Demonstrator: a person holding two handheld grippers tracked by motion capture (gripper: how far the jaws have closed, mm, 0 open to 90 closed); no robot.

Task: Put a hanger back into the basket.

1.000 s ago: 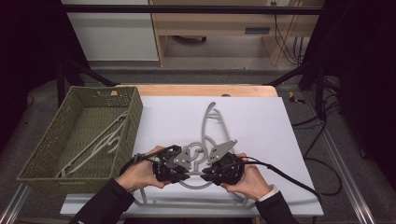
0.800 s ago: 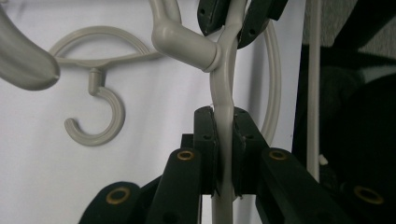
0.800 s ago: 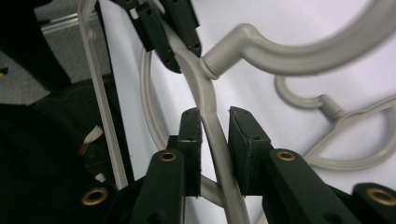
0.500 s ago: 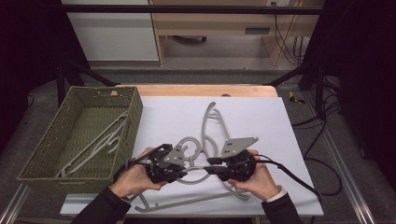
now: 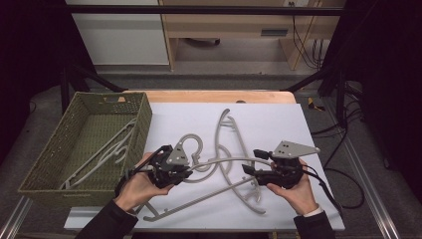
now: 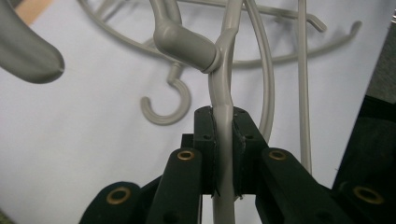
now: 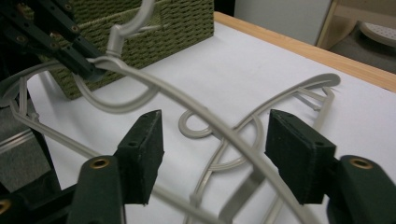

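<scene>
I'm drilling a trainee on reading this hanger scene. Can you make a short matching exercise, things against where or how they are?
Things:
1. left gripper
2. right gripper
3. green basket
4. lifted hanger

States:
A. holds grey hangers, at the table's left
B. jaws clamped on a grey bar
C. jaws apart, a bar between them untouched
D. held at one end, above the white sheet

Pairs: 1-B, 2-C, 3-A, 4-D
</scene>
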